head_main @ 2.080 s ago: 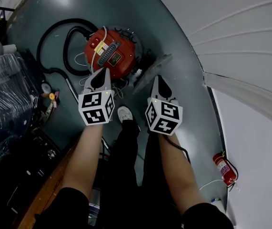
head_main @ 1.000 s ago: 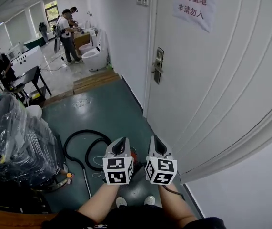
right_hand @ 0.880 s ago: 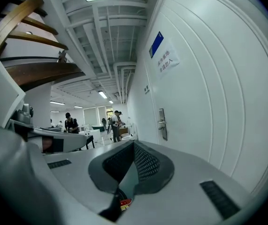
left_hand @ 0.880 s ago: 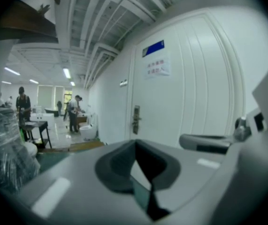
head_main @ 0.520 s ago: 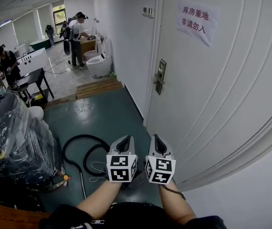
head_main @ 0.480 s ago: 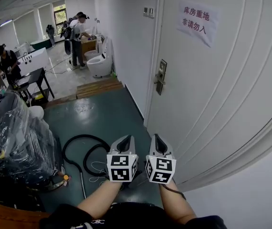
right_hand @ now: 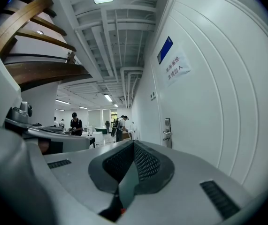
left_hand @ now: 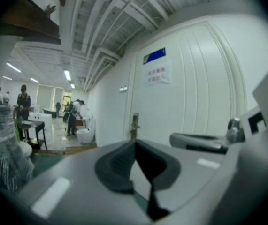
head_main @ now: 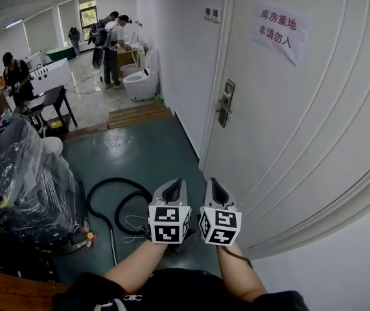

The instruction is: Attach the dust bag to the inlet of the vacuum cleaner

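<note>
Left gripper [head_main: 173, 188] and right gripper [head_main: 216, 188], jaws pressed together and empty, point level above the black hose [head_main: 102, 196]; the vacuum cleaner, unseen, likely lies below them.

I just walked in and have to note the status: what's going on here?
A person holds a grey two-jaw gripper in each hand, the left gripper and right gripper side by side near a white panelled door. Both are shut, with nothing between the fingers. A black vacuum hose lies looped on the green floor below. No dust bag shows, so attaching isn't under way.
</note>
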A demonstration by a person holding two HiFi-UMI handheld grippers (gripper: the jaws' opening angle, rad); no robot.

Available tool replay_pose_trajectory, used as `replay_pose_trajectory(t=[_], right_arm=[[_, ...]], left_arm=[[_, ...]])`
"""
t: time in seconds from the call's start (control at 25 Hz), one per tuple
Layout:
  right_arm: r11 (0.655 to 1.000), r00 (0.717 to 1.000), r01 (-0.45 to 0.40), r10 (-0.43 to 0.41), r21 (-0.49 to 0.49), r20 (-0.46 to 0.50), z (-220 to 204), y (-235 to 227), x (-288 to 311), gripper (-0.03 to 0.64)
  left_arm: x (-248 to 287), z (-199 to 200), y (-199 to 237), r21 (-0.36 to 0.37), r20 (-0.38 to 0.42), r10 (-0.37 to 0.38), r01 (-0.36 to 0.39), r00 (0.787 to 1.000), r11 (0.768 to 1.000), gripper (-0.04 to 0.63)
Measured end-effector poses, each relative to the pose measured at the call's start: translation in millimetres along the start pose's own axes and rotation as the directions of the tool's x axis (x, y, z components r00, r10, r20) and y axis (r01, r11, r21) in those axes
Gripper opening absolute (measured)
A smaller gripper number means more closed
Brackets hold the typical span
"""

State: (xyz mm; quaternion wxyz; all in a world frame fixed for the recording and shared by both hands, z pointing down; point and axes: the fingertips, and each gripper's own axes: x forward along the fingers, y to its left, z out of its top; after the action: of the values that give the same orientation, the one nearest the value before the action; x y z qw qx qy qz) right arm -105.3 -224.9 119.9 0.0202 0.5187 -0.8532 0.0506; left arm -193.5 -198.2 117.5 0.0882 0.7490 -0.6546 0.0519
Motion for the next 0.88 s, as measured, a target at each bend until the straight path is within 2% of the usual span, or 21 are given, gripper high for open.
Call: replay_pose_trajectory(t=[0.28, 0.68, 0.88], right_arm=[[1.000, 1.000, -0.001, 0.001, -0.010, -0.009, -4, 17, -6, -0.002], [0.999, 0.999, 0.039, -0.039, -0.008, -0.020, -13, 31, -17, -0.002], [0.998, 0.997, 0.071, -0.071, 0.001, -0.023, -19, 35, -20, -0.002]], left_arm=[[-10, -3, 4, 0.026, 0.006, -0.003, 0.003, 1.000, 1.000, 0.002], [-23, -16, 13, 0.003, -0.022, -0.055, 0.055, 0.998, 0.998, 0.002], [-27, -18, 14, 0.018, -0.023, -0.089, 0.089, 0.996, 0.996, 0.002]])
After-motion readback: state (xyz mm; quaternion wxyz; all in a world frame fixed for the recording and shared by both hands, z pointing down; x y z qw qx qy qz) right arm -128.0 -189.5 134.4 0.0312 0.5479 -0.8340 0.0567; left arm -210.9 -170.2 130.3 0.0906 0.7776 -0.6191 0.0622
